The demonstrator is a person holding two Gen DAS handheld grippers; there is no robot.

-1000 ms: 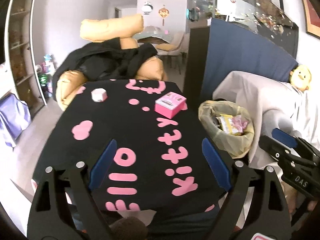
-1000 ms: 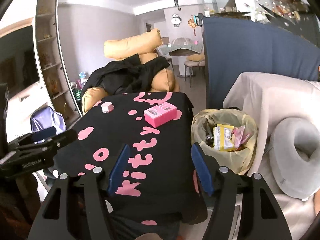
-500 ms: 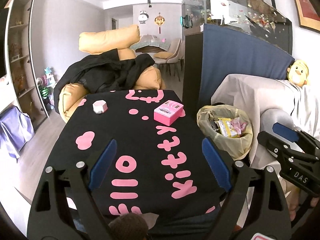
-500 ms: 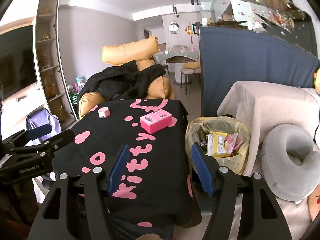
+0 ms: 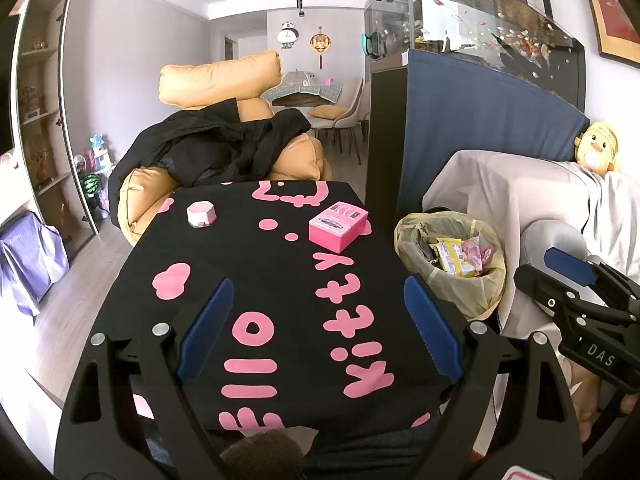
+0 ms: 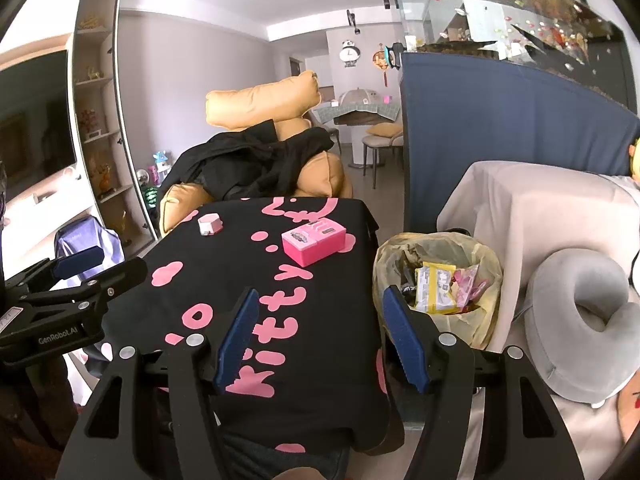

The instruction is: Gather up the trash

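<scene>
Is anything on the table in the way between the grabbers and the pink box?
No. Only bare black cloth with pink letters lies between both open grippers, left and right, and the pink rectangular box.

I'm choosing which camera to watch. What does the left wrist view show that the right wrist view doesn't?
Only the left wrist view shows the whole yellow duck plush and a framed picture. Only the right wrist view shows the grey neck pillow whole and a dark screen. Both show the pink box, the small white box, the lined trash bin and open, empty grippers.
</scene>
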